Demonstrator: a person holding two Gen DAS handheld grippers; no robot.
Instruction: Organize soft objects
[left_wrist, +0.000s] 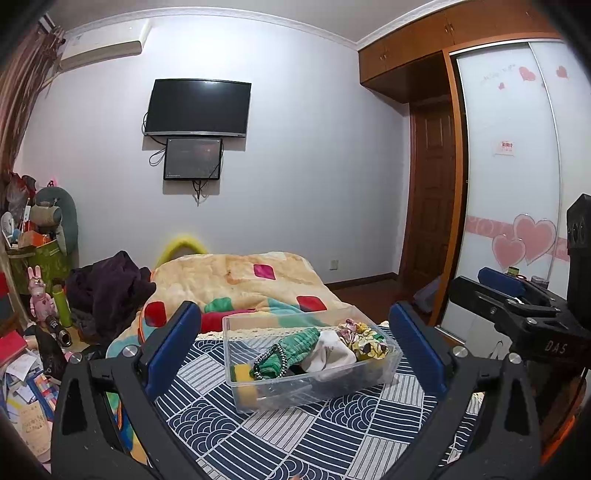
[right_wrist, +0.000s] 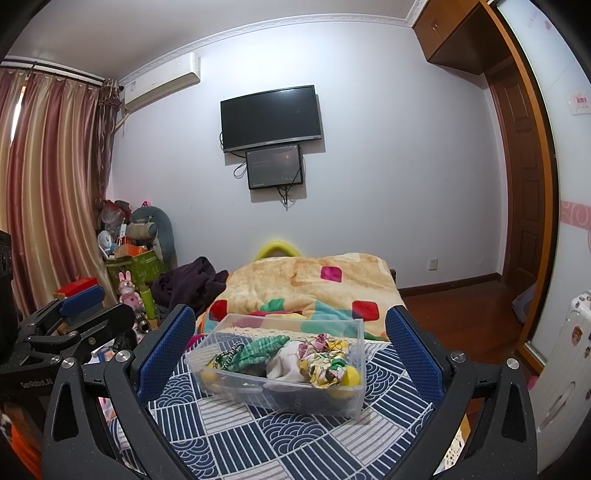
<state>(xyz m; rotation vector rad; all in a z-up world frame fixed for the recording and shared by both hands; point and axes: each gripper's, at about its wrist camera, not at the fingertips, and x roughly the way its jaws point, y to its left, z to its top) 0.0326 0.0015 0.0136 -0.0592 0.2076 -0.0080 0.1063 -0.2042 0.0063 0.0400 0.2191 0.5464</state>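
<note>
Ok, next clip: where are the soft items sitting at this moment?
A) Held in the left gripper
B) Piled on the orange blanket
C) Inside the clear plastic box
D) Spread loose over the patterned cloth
C: the green knit piece, white cloth and floral scrunchie all lie inside the clear plastic box, while the left gripper and right gripper are both open and empty.
</note>
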